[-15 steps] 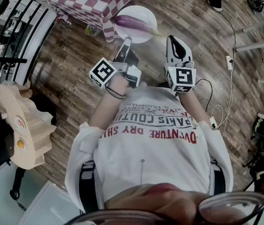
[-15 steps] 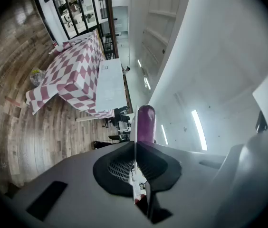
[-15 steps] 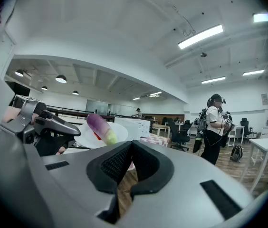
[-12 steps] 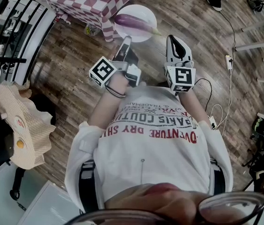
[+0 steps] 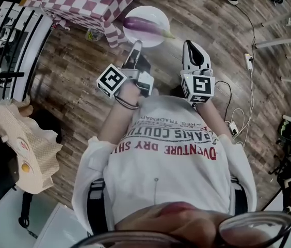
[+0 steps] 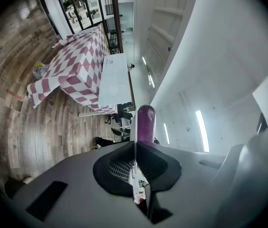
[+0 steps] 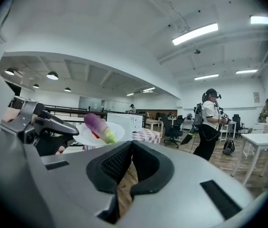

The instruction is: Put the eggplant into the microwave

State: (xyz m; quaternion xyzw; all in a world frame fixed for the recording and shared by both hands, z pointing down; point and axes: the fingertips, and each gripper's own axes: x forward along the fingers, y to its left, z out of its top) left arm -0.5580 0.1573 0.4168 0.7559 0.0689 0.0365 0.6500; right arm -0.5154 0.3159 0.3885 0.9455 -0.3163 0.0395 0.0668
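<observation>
A purple eggplant (image 5: pixel 144 26) with a green stem lies on a round white plate (image 5: pixel 158 14) in front of me, above the wooden floor. My left gripper (image 5: pixel 136 46) points level at the plate's near edge, jaws shut and empty; in its own view the eggplant (image 6: pixel 146 121) shows just past the closed tips (image 6: pixel 135 144). My right gripper (image 5: pixel 191 43) is held beside it to the right, also shut and empty (image 7: pixel 131 144). From there the eggplant (image 7: pixel 98 127) and plate (image 7: pixel 84 136) lie ahead to the left. I cannot see a microwave in any view.
A table with a red-and-white checkered cloth (image 5: pixel 83 1) stands behind the plate to the left. A black railing (image 5: pixel 6 40) runs along the left. A power strip with cables (image 5: pixel 248 61) lies on the floor at right. A person (image 7: pixel 210 122) stands far off by office chairs.
The head view has shifted a little, so plate and checkered cloth sit slightly higher and further left. Both grippers keep their places and stay shut.
</observation>
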